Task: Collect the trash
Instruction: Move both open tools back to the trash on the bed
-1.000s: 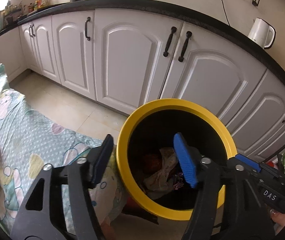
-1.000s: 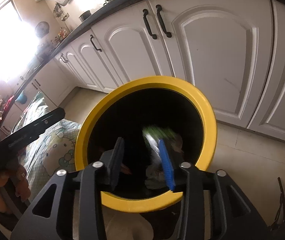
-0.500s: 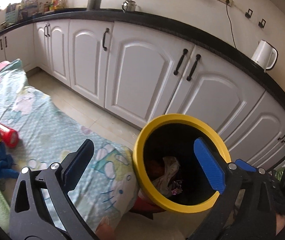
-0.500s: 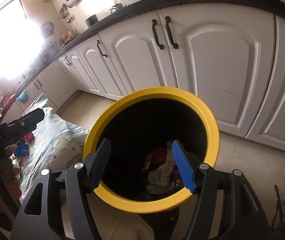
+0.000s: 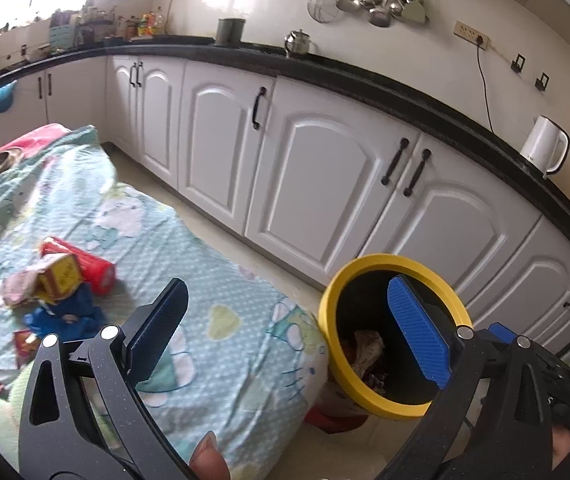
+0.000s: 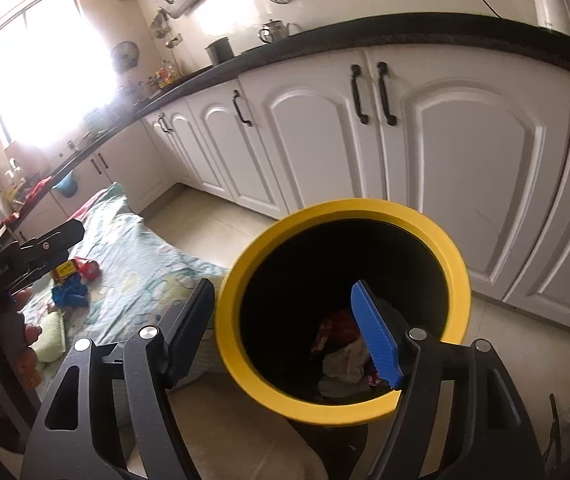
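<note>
Hovering released and empty: left hand-held gripper [image 5: 283, 330] spread wide above the sheet-covered bed [image 5: 213, 280]; right hand-held gripper [image 6: 285, 328], jaws just been opening, nothing between, over the yellow-rimmed bin [image 6: 341, 304]. Wrappers already inside. Farther off, remaining trash [image 5: 57, 276]: red can, small carton, blue scrap. Likely to roll the can, snag sheet, or clip the bin rim.
</note>
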